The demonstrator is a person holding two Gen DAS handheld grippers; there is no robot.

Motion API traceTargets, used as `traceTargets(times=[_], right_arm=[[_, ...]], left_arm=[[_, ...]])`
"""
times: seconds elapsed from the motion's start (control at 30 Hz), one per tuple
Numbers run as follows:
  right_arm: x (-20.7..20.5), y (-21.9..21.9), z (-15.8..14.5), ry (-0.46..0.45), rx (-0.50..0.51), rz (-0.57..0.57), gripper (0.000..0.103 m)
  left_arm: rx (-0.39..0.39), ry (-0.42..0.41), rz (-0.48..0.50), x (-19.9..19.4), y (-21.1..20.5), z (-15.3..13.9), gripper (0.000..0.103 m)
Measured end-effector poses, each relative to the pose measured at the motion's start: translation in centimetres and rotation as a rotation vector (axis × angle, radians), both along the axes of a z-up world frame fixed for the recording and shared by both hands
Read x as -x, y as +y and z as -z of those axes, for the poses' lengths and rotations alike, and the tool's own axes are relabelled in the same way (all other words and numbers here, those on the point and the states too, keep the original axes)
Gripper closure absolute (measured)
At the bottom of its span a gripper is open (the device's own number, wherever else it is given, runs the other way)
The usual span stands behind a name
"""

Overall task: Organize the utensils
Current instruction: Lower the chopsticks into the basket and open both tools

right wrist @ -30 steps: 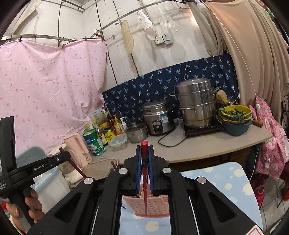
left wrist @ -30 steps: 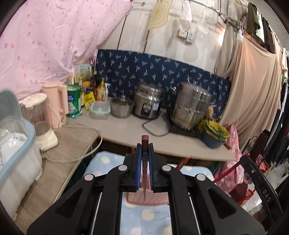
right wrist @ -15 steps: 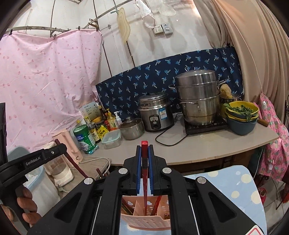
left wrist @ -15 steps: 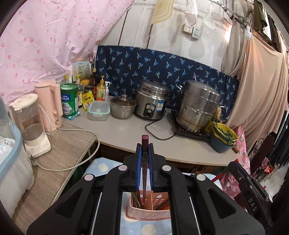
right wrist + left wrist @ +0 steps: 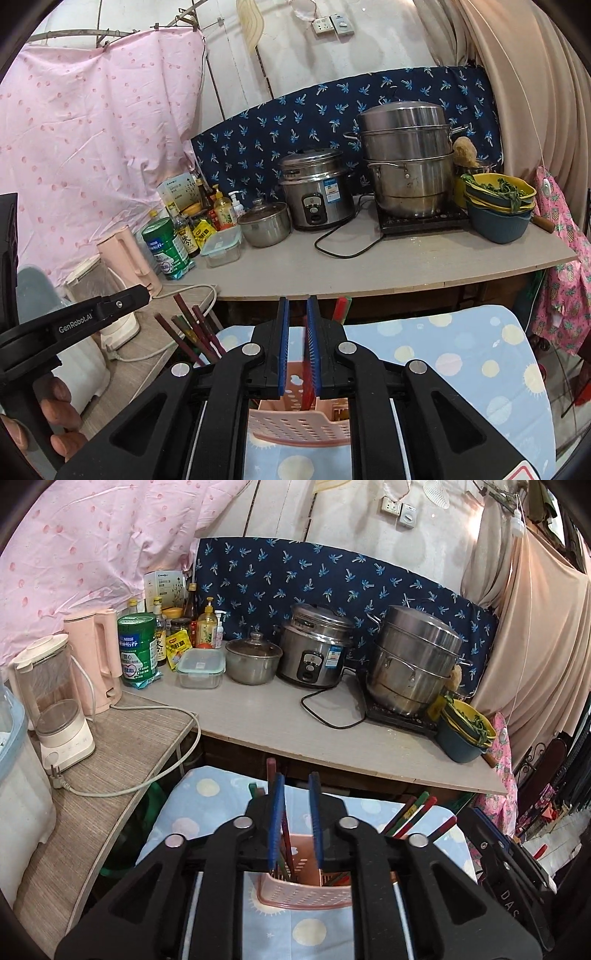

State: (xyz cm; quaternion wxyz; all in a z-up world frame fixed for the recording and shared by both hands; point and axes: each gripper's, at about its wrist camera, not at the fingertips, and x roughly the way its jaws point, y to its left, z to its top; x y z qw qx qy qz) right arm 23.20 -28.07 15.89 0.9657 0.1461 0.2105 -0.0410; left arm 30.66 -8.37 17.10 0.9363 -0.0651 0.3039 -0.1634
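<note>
Two chopsticks were on their way into the pink basket [image 5: 301,895] at this moment, one from each of your hands. Your left gripper [image 5: 295,812] hung right above the basket with its jaws opening; the dark red chopstick [image 5: 281,823] leaned against the left pad [image 5: 276,812], its lower end already down inside the basket, and the other pad stood clear of it. Your right gripper [image 5: 296,345] was likewise opening above the basket — the bright red chopstick [image 5: 341,308] had tipped out to the right of the blue pads [image 5: 283,343] at its top, while its lower part showed between them, running down into the basket, so neither tool was pinching anything any longer. A fair number of chopsticks [image 5: 192,334] already stood in the basket, fanning out past its left side in the right wrist view, so the sorting looked well advanced; whether any loose utensils were left elsewhere could not be told. The basket sat on the spotted blue cloth [image 5: 461,354], with the cloth's far edge just behind it and the counter edge [image 5: 369,760] overhanging beyond that. Straight up from the basket was your clearest way out — the leaning sticks crowded both sides.
</note>
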Motion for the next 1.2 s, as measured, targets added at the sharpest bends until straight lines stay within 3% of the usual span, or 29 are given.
traceTargets(times=[0.13, 0.33, 0.47, 0.6, 0.83, 0.93, 1.2], right_arm=[[0.8, 0.1, 0.1, -0.001, -0.003, 0.002, 0.084], [2.3, 0.8, 0.0, -0.003, 0.008, 0.003, 0.071], [3.7, 1.1, 0.1, -0.007, 0.006, 0.006, 0.06], [5.3, 1.5, 0.6, 0.003, 0.017, 0.01, 0.049], [7.9, 2.8, 1.8, 0.039, 0.054, 0.006, 0.046], [9.1, 3.1, 2.2, 0.05, 0.062, 0.01, 0.042], [12.3, 3.9, 3.8, 0.093, 0.102, 0.037, 0.036]], left_arm=[[-0.006, 0.0, -0.004, 0.5, 0.0, 0.1, 0.071], [-0.034, -0.002, -0.003, 1.9, -0.1, 0.4, 0.068], [-0.052, -0.003, -0.007, 3.0, 0.0, 0.7, 0.058], [-0.075, -0.009, -0.008, 4.4, 0.2, 1.1, 0.054], [-0.123, 0.001, -0.006, 6.7, 0.5, 2.5, 0.053], [-0.133, 0.006, -0.013, 7.9, 0.9, 3.0, 0.043], [-0.162, 0.016, -0.021, 10.6, 1.8, 4.4, 0.039]])
